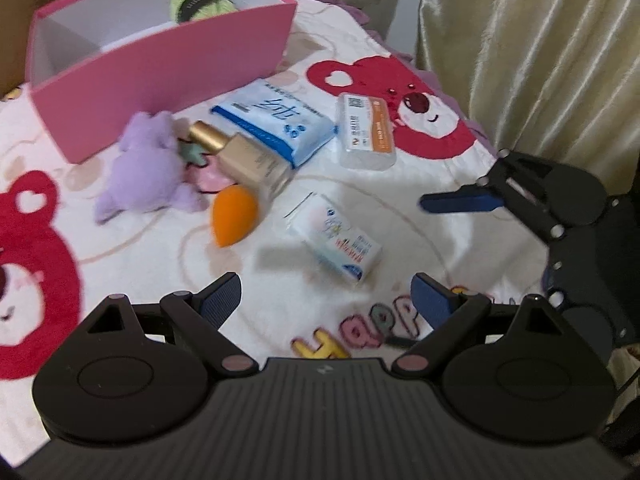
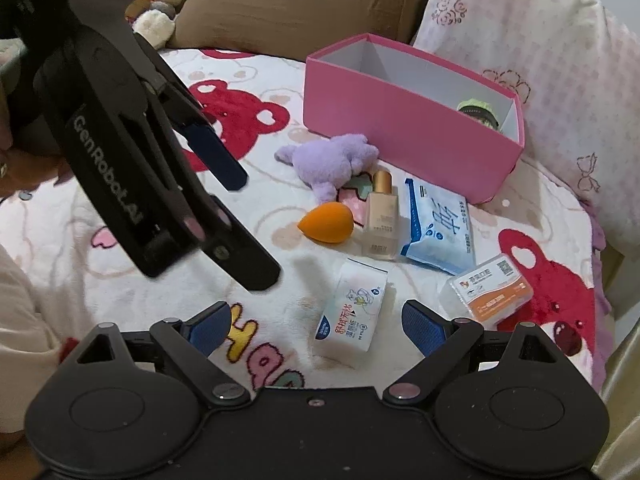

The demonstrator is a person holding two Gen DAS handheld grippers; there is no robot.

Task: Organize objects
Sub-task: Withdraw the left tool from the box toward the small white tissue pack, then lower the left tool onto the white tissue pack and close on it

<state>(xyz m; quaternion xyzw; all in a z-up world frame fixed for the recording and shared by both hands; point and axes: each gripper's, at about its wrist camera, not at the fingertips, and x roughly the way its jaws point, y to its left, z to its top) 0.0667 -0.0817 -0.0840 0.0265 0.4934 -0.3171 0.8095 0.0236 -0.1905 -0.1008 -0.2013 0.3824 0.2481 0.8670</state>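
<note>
Landmark: pink box, open-topped on the bed to take the clutter.
Small tissue pack: loose, well in front of the box.
Left gripper: jaws apart, empty.
Right gripper: spread wide, framing that pack, likely first pick.

Fluffy purple plush toy, matt pink cardboard box, fleecy blanket

1. A bed lies below and ahead of both grippers, spread with a white fleece blanket printed with red bears.
2. Pale gold curtains hang beyond the bed's far edge.
3. A brown cushion and a pink floral pillow rest at the head.
4. Soft indoor light, faint shadows.
</note>
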